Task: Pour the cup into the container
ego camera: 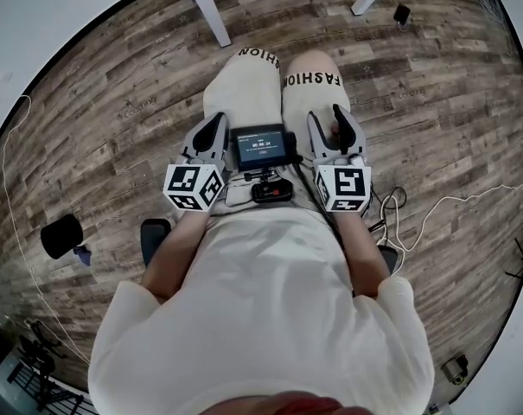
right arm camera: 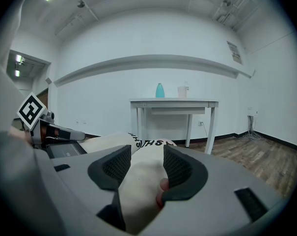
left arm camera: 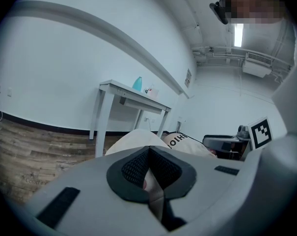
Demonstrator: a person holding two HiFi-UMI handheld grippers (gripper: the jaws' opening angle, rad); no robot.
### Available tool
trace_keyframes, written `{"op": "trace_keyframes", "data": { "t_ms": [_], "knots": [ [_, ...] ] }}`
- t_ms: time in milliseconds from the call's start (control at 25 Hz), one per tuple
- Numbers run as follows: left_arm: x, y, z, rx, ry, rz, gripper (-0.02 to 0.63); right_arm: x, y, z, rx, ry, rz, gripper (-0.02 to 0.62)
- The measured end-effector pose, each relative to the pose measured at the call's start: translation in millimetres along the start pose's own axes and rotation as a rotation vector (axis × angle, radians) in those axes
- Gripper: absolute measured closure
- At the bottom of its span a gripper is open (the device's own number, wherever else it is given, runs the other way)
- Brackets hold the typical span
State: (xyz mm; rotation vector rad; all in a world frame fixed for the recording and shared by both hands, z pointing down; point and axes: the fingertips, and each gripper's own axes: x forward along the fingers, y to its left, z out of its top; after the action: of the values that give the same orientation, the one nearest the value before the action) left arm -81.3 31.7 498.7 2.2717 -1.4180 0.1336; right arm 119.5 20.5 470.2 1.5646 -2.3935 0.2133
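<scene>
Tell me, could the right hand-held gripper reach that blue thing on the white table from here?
Probably not. The right hand-held gripper rests over the seated person's lap, while the blue vessel stands on a table well across the floor.

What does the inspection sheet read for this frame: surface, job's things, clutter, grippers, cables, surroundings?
Surface: white table against the far wall, bare apart from the job's things.
Job's things: teal cup and clear container stand apart on the table, untouched.
Clutter: small screen unit on the person's lap; dark object on the floor.
Grippers: left gripper jaws together; right gripper jaws apart; both empty, resting on the lap.
Cables: white cable loose on the floor.
Surroundings: wood-look floor, white walls.
</scene>
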Motion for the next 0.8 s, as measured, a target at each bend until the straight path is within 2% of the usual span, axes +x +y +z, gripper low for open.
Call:
{"op": "trace_keyframes", "data": {
  "t_ms": [800],
  "knots": [
    [0.1, 0.3, 0.6, 0.002, 0.0, 0.002, 0.597, 0.4, 0.0, 0.9, -0.001, 0.003, 0.002, 0.387]
  ]
}}
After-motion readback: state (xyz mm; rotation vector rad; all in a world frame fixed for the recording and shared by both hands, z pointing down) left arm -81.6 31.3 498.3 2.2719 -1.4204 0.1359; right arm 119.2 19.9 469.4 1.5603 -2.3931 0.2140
